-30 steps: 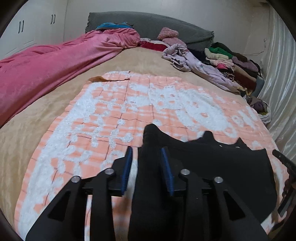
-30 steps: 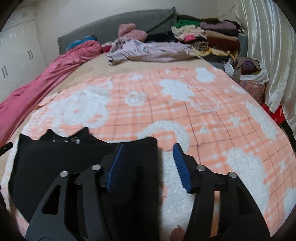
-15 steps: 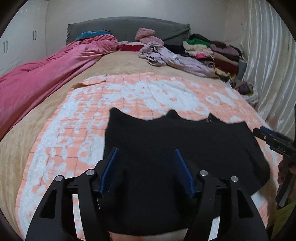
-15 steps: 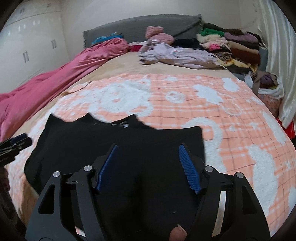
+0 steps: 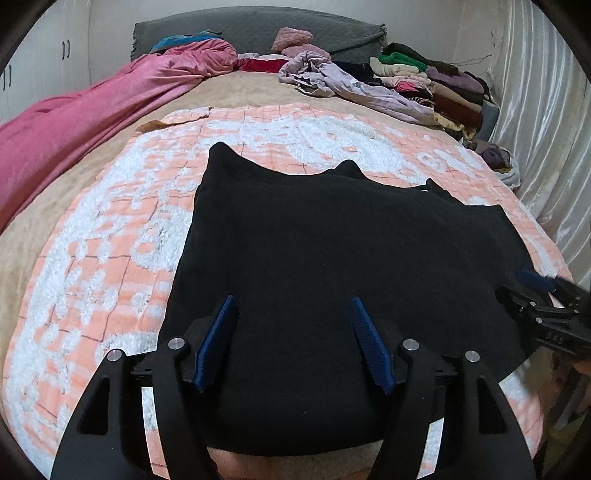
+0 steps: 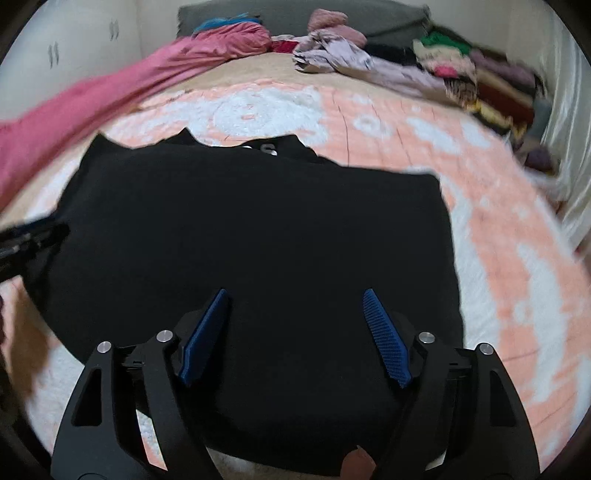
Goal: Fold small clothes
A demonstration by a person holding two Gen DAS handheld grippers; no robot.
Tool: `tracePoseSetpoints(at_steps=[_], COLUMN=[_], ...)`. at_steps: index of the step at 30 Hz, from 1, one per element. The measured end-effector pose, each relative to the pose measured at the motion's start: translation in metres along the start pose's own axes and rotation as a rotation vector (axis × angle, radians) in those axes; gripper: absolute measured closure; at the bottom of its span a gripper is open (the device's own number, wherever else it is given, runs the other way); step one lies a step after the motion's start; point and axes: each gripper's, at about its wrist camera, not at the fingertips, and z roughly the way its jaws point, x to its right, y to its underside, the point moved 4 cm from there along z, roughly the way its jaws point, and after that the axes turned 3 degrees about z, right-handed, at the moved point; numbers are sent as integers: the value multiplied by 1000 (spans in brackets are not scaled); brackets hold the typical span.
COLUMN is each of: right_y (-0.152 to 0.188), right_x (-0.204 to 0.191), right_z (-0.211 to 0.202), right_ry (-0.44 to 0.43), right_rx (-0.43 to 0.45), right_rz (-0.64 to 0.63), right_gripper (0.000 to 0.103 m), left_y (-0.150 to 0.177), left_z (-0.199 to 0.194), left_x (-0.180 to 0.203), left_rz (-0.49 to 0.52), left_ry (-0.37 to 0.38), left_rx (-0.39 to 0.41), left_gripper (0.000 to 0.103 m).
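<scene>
- Since the earlier frames, both sets of jaws had let go of the black garment [image 5: 332, 251] and had just been opening; the cloth, bunched and lifted a second before, now lay spread out flat.
- Left gripper [image 5: 291, 314] hovered over the near left part of the garment, its blue pads [image 5: 218, 339] wide apart with black cloth showing in the gap between them but neither pad pressing on it.
- Right gripper [image 6: 295, 306] stood likewise over the near right part, jaws open, blue pads [image 6: 386, 339] clear of the fabric below.
- From the left wrist view, the right gripper also showed at the right edge, just by the garment's right side.
- The garment rested on an orange-and-white blanket [image 5: 110, 236] spread over the bed [image 5: 236, 88], its pointed corners and neckline toward the headboard [image 5: 258, 26].
- A white print [image 6: 267, 147] showed at the garment's far edge in the right wrist view, which was blurred.
- A pink quilt [image 5: 92, 107] ran along the left side of the bed.
- A pile of clothes [image 5: 424, 81] sat at the far right, by a pale curtain [image 5: 543, 110].
- A lilac garment [image 5: 351, 85] lay loose beside that pile.
</scene>
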Motion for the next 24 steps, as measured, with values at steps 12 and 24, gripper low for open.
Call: tracePoseSetpoints(at_steps=[12,24], right_y=[9,21], right_x=[11,13], right_z=[-19,-52], right_ry=[-7,3], right_rx=[55,138], right_rz=[46,68], right_gripper=[34,23], left_y=[6,4], left_z=[-16,-41], left_x=[-2,4], left_rz=[-16,-7], left_ry=[-5,14], left_rx=[2,39], left_gripper=[39,29])
